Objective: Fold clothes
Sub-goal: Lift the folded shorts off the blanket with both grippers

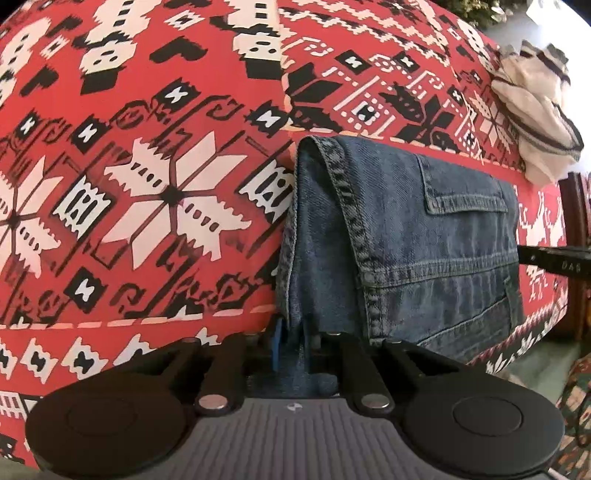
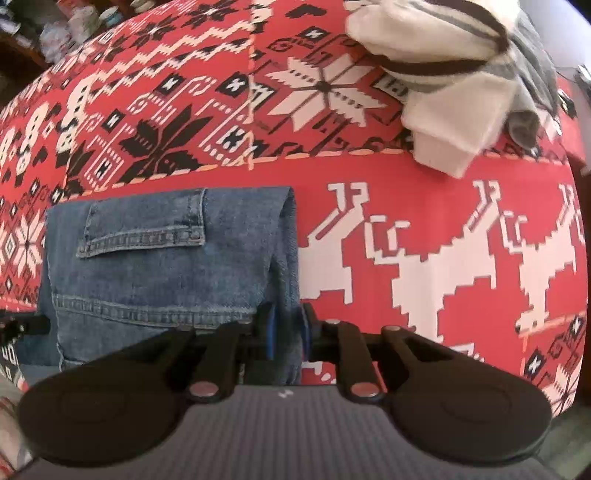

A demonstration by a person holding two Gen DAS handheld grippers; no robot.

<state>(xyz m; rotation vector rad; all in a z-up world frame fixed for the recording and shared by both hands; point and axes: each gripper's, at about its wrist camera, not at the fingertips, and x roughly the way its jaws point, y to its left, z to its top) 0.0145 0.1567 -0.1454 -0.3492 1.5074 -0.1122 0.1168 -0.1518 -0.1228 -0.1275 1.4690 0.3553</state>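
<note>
Jeans (image 1: 406,236) lie folded compact on the red cloth (image 1: 147,184), well short of the white garment (image 1: 532,122). Both grippers' (image 1: 291,339) (image 2: 286,332) jaws pinch near corners; uneven release could spring layers open.

Pretty much everything here is the big red tablecloth (image 1: 147,184) with black and white knit-style snowflakes, plus a row of white reindeer along its near border in the right wrist view. Past the cloth's far left corner in that same view there's a dark shelf crammed with jars and clutter (image 2: 77,22), too blurry to make out. In the left wrist view, just off the cloth's right edge, a bit of dark wooden furniture (image 1: 576,229) shows, with pale greenish floor (image 1: 543,365) below it. Some greenery (image 1: 476,11) sits beyond the cloth's far edge. Bright, even daylight.
</note>
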